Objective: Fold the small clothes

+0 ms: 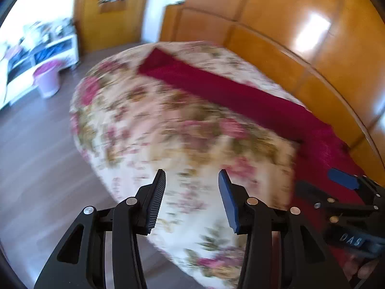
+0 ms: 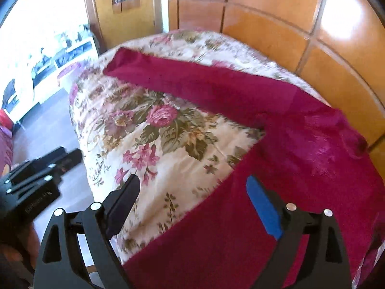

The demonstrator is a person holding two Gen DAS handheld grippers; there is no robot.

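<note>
Left gripper (image 1: 192, 183) jaws spread wide, nothing between them; the ribbed black pad and blue pad hang in the air above the near edge of the bed (image 1: 134, 120), floral cover blurred beneath. Right gripper (image 2: 192, 192) likewise parted wide and empty, its black finger over the floral cover, its blue finger over the dark red garment (image 2: 276, 159). In the left wrist view the right gripper also shows at the right edge, low over the red cloth; in the right wrist view the left gripper shows at the left edge, out past the bed's side over the floor (image 2: 65, 125). The garment lies flat on the bed's right part, its body spread from the near edge toward the headboard side, one long sleeve (image 2: 192, 79) stretched diagonally across the cover toward the far left corner. A lighter, worn-looking patch marks the cloth near the right edge. Wooden headboard (image 2: 264, 36) runs along the bed's far right side, glossy wood panels behind it. Beyond the far left corner: a pink bin (image 1: 48, 79) on the dark floor, a white low cabinet (image 1: 28, 60), a wooden cupboard (image 1: 108, 7) with shelves.
</note>
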